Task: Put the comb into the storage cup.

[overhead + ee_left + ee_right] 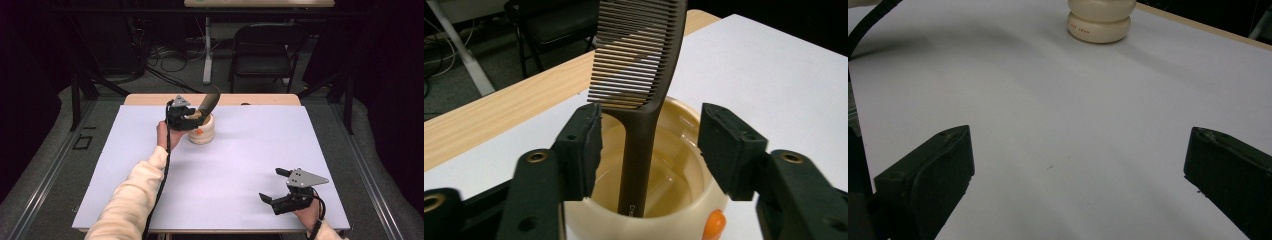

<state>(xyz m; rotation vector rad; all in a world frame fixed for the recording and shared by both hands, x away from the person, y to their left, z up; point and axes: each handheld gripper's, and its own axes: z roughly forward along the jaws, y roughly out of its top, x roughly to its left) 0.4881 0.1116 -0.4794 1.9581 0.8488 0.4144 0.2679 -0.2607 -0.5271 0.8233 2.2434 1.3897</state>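
Your bench (240, 170) is flat, matte white, wood-edged at the far side. The cream cup (202, 131), glossy, rounded, orange knob on its side, sits left of centre toward the back. The dark plastic comb (639, 100) stands in it, leaning, teeth up. Your left tongs (649, 145) are part-open around the handle, pads clear. Withdraw crooked and you'll likely snag the comb, tipping the cup. Right tongs (280, 186) are wide open, empty.
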